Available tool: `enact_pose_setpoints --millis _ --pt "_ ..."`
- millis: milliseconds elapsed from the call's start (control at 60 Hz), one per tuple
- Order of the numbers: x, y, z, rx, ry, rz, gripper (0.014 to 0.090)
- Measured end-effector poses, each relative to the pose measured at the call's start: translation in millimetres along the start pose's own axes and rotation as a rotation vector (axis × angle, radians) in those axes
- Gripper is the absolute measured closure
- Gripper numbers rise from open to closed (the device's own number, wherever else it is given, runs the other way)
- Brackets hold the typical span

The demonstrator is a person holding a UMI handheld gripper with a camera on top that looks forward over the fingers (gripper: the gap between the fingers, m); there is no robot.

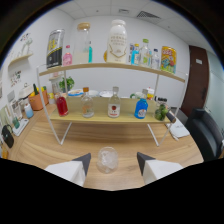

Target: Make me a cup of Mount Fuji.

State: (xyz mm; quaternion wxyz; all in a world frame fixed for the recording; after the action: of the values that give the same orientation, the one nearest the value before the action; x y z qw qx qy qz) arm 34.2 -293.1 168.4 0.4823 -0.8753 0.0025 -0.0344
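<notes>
Gripper [112, 161] jaws open, wide gap. The glass [107, 159] stands on the tabletop [45, 145] between the two fingers, clear space on both sides, neither finger touching it. Glass is clear, upright, with pale contents that look like ice; cannot confirm.

Beyond the glass: a two-tier shelf [107, 119] on white wire legs, standing on the wooden tabletop against a white wall.

Lower tier, from the left: red bottle [61, 105], clear bottle [87, 103], a clear bottle with a red label [114, 103], blue bottle [141, 107], then a dark green round item [160, 113] at the far right end. Bottles upright, spaced apart. Labels too small to read.

Upper tier: a black-and-white carton [54, 49] at the left end, a pink bottle [67, 55] just beside it, a tall clear bottle [83, 43], a large white jar [118, 42] in the middle, several small bottles, and a yellow can [168, 59] at the right end.

Left of the shelf: an orange cup [36, 101] and assorted small items on the tabletop. Right: a dark door [196, 80] and a black chair [207, 131].
</notes>
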Motion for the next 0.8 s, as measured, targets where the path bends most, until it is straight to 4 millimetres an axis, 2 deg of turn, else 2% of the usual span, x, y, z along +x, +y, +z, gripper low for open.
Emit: enact_pose_setpoints --millis 117,217,317,417,583,800 --pt "-1.5 3.4 -5.2 0.002 0.011 0.008 0.018" --pt "-12.9 8.8 -14.2 0.024 0.001 0.012 0.0178" --pt "-39.0 4.8 -20.9 0.078 -0.03 0.01 0.0193" --pt "-69.4 -13.2 -14.4 0.161 -0.061 0.034 0.0182" --pt "-98.8 -59.3 21.4 0.247 -0.086 0.063 0.0184" --pt "-100.9 -110.2 77.8 0.305 -0.058 0.029 0.0209"
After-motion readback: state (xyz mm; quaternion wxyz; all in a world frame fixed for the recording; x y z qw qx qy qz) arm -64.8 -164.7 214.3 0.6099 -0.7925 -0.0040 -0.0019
